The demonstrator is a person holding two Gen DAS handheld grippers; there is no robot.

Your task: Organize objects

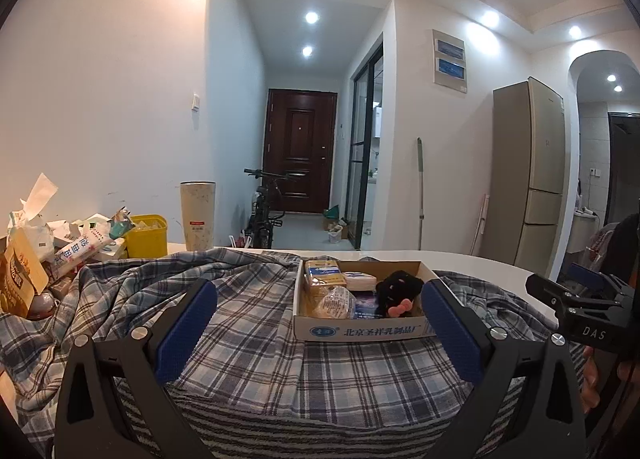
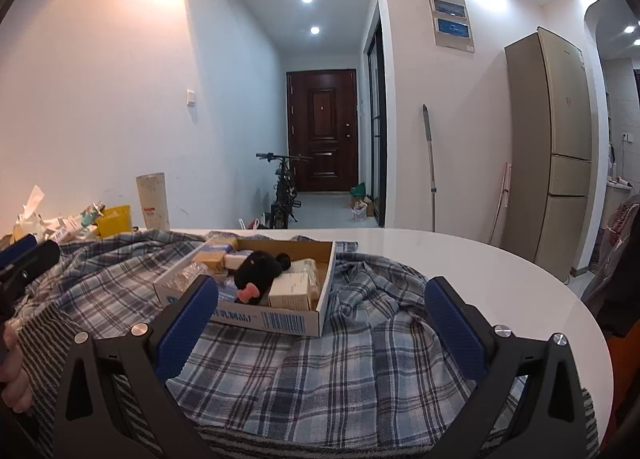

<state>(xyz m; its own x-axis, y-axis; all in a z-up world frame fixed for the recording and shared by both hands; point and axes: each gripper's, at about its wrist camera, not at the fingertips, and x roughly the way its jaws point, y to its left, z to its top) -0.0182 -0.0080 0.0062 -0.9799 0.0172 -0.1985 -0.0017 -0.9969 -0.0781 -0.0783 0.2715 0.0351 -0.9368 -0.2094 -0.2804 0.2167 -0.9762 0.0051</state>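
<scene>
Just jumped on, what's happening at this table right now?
A person holds both grippers open over the plaid cloth on the white table, gripping nothing. The left gripper faces the cardboard box, which already holds small packages and a black plush toy. The right gripper hovers beside it.

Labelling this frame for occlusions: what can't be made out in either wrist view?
- Cardboard tray: items under the black plush toy are hidden in both views; the left gripper finger covers its right corner.
- Tray print: the right gripper finger covers the front label's start in the right view.
- Pile of packets: cut off by the left view's edge, labels too small.
- Table: mostly hidden under the plaid cloth.
</scene>
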